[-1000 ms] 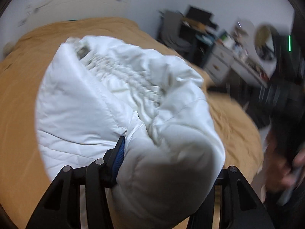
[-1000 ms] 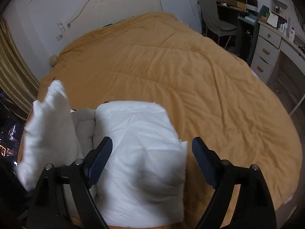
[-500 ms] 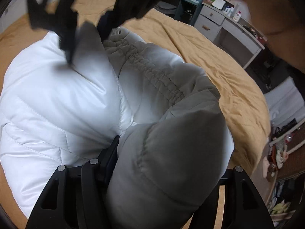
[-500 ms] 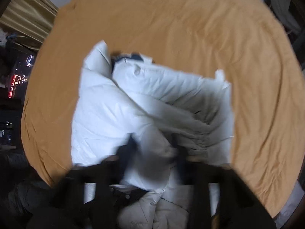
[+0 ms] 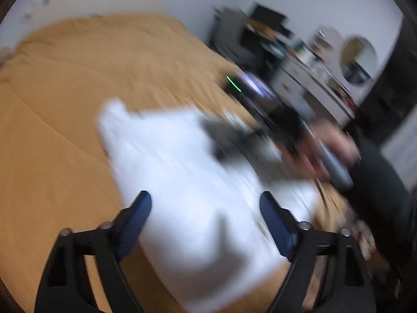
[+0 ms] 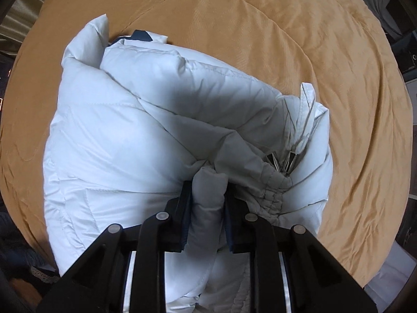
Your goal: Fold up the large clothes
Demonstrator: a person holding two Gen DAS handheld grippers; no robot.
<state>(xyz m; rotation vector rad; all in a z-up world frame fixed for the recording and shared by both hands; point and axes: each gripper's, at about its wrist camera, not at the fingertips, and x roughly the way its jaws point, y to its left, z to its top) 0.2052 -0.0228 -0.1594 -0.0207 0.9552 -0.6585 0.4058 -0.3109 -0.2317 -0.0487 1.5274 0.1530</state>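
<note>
The white padded jacket (image 6: 166, 135) lay bunched on the bed (image 6: 286, 39), a thick fold pinched directly ahead in the nearly closed right hand-held gripper (image 6: 207, 203), while the left hand-held gripper (image 5: 206, 221) was held wide open and empty above it.

The orange bedspread (image 6: 260, 39) lies bare beyond and to the right of the puffy white jacket (image 6: 130, 130), leaving open passage there. The jacket bulks up in the middle of the near edge. In the blurred left wrist view, a cluttered desk (image 5: 307, 78) and chair (image 5: 232, 36) stand past the bed's far side.
</note>
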